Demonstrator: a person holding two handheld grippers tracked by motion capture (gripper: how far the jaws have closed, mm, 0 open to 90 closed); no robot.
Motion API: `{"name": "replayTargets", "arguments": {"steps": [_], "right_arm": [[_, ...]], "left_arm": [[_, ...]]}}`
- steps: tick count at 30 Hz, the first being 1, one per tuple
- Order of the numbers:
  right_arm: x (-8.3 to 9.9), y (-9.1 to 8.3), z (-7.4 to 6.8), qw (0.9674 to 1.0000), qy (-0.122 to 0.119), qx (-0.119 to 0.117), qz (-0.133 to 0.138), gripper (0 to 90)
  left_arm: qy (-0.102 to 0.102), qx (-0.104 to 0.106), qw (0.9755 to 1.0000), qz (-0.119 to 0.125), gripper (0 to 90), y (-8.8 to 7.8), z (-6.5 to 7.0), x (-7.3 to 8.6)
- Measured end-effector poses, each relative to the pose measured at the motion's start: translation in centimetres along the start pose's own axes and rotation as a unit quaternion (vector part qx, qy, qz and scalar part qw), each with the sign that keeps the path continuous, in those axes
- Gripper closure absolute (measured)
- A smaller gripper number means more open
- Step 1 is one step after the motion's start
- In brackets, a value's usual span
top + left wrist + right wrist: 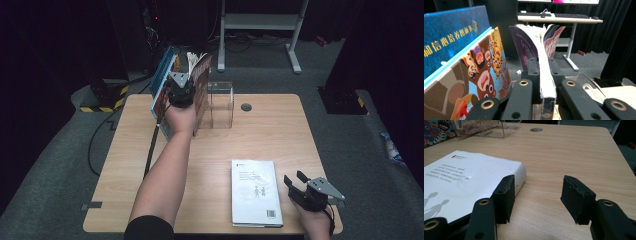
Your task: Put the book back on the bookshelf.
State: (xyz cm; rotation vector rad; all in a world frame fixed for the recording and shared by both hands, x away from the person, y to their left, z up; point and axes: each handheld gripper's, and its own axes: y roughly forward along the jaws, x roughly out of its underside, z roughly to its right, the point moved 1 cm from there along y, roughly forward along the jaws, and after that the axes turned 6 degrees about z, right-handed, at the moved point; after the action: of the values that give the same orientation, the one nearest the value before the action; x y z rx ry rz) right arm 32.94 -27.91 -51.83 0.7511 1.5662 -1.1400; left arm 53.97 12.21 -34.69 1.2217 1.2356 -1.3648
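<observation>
A row of books stands upright at the table's back left. My left gripper [181, 85] [543, 72] is shut on one of them, a book with white pages and a purple cover [202, 80] [541, 57], pinching its edge between both jaws. To its left lean a blue book [451, 37] and a cartoon-animal picture book [482, 75]. A white book [256, 192] [461, 177] lies flat near the front edge. My right gripper [294, 177] [536, 195] stands open just right of it, its left jaw beside the book's corner, with bare table between the jaws.
A clear acrylic holder [221, 102] [499, 127] stands right of the upright books. A round cable hole [246, 107] [536, 130] sits in the table at the back. A white desk frame [260, 22] stands on the floor beyond the table.
</observation>
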Motion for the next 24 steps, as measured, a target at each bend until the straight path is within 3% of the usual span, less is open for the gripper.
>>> {"name": "replayTargets", "arguments": {"steps": [5,17,24], "right_arm": [[0.03,0.04,0.03,1.0000,-0.001,-0.001,0.000,44.1],[0.05,0.10,-0.18,1.0000,-0.003,-0.003,-0.002,44.2],[0.00,0.07,-0.29,1.0000,-0.005,-0.003,-0.004,44.2]], "left_arm": [[0.008,-0.005,0.9999,0.006,84.4,0.10,0.16,0.09],[-0.002,-0.009,1.0000,0.002,83.6,-0.28,-0.59,0.55],[0.002,-0.007,1.0000,0.001,81.9,-0.44,-0.77,0.58]]}}
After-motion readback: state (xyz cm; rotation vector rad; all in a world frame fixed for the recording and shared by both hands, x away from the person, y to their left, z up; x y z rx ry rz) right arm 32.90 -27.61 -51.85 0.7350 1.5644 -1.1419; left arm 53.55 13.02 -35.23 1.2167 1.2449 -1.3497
